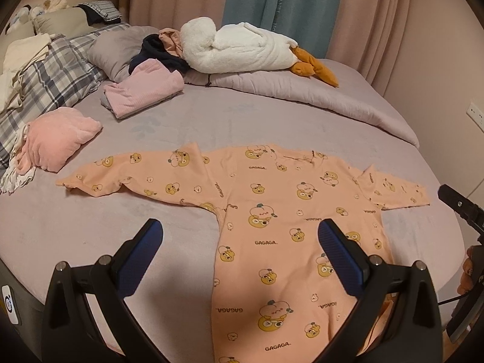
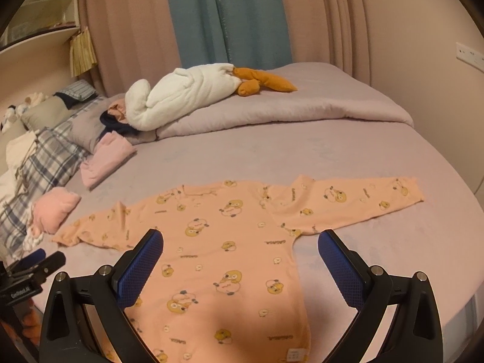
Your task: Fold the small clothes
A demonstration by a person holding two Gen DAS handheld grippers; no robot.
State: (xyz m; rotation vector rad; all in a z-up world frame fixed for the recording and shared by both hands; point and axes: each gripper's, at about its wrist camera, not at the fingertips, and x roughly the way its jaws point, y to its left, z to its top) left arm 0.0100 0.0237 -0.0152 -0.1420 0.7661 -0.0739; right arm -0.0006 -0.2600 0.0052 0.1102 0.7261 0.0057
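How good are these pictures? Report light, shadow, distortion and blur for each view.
Left wrist view: dim warm light, strong fisheye bend with dark corners, a soft shadow on the orange shirt between the open left gripper fingers; print stays readable. Right wrist view: same warm cast and bending, a shadow on the shirt's lower part near the open right gripper, edges softer.

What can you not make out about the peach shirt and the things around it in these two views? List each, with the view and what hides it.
1. Shirt hem: cut off by the bottom edge and the left gripper in the left view.
2. Hem label: print too small, right view.
3. Dark garment: mostly hidden behind the plush goose, right view.
4. Toys at the headboard: too small and blurred, left view.
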